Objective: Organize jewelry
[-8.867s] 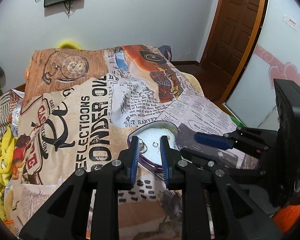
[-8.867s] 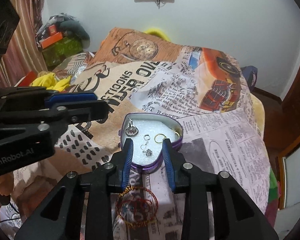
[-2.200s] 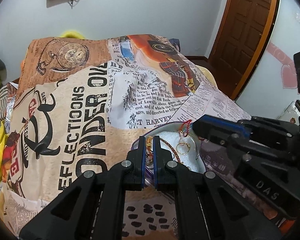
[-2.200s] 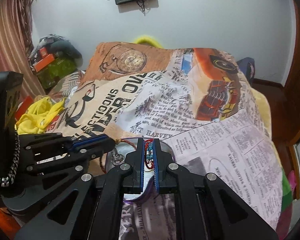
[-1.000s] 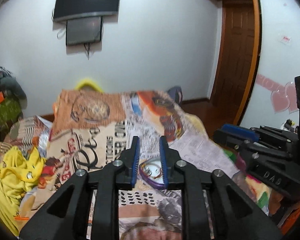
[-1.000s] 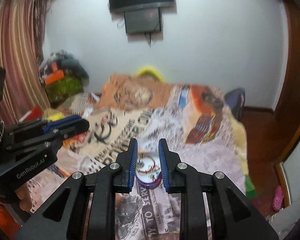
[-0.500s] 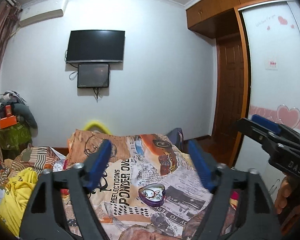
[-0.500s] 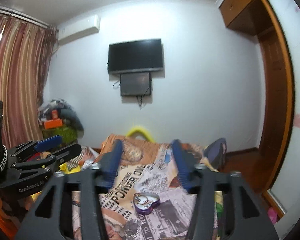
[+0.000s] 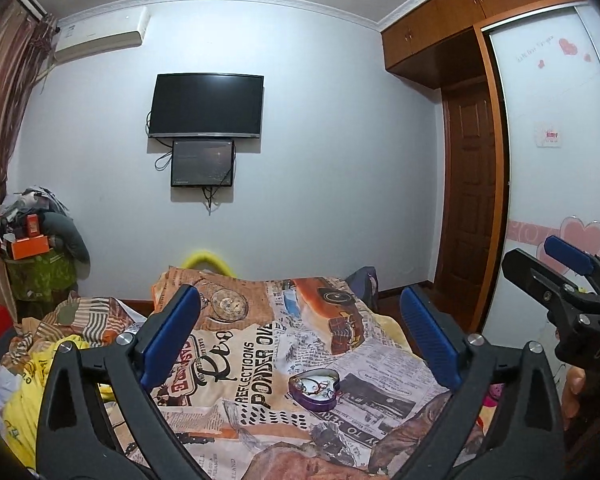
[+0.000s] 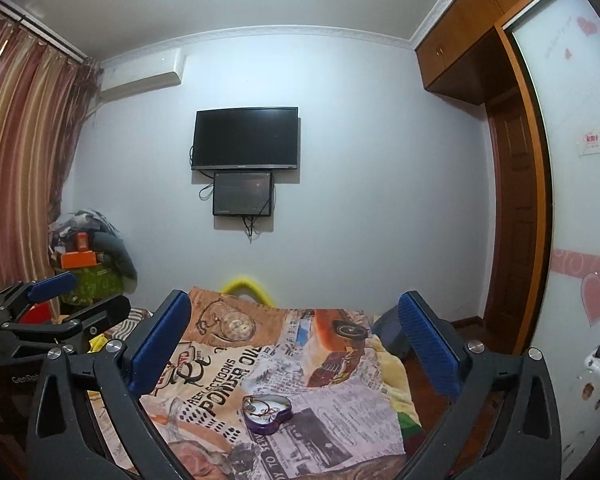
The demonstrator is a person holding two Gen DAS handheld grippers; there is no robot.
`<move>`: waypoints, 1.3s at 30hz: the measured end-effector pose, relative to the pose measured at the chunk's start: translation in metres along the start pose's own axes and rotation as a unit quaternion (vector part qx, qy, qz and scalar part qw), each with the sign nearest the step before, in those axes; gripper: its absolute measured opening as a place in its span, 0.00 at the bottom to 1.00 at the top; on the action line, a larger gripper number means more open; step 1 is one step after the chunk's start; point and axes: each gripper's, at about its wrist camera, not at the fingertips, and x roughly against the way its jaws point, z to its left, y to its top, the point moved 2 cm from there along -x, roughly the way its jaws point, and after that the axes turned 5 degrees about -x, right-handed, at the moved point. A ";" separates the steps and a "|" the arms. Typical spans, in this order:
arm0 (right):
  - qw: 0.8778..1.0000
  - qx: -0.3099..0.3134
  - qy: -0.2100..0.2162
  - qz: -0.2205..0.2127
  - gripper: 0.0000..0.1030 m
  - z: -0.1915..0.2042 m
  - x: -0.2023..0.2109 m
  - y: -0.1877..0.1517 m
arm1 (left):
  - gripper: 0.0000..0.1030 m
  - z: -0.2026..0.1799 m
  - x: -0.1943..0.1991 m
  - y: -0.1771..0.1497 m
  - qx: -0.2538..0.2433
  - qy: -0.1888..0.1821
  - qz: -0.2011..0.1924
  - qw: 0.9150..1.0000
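Observation:
A purple heart-shaped tin point(image 9: 314, 386) lies open on the printed bedspread point(image 9: 260, 344); it holds small jewelry pieces and a red-and-gold bracelet. It also shows in the right wrist view point(image 10: 266, 413). My left gripper point(image 9: 300, 330) is wide open and empty, raised well back from the tin. My right gripper point(image 10: 295, 334) is wide open and empty, also held high and back. Each gripper shows at the edge of the other's view: the right one point(image 9: 556, 268) and the left one point(image 10: 66, 298).
The bed fills the lower middle, with yellow cloth point(image 9: 24, 384) and striped clothes point(image 9: 80, 316) at its left. A wall TV point(image 9: 206, 106) hangs ahead. A wooden door point(image 9: 470, 208) and a wardrobe panel with hearts point(image 9: 572, 240) stand at the right. A pile of boxes point(image 9: 32, 248) is at far left.
Both grippers let go of the bracelet in the tin, pulled up and far back from the bed, and opened wide. The tin now looks small and distant.

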 end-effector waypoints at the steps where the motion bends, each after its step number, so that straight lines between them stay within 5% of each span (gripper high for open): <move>1: 1.000 -0.002 -0.001 0.001 1.00 -0.001 0.000 0.000 | 0.98 0.001 -0.001 0.000 0.001 0.000 0.000 1.000; 39: 0.999 -0.014 0.006 0.032 1.00 -0.013 0.007 -0.005 | 0.99 -0.010 0.003 -0.004 -0.003 -0.006 0.006 1.000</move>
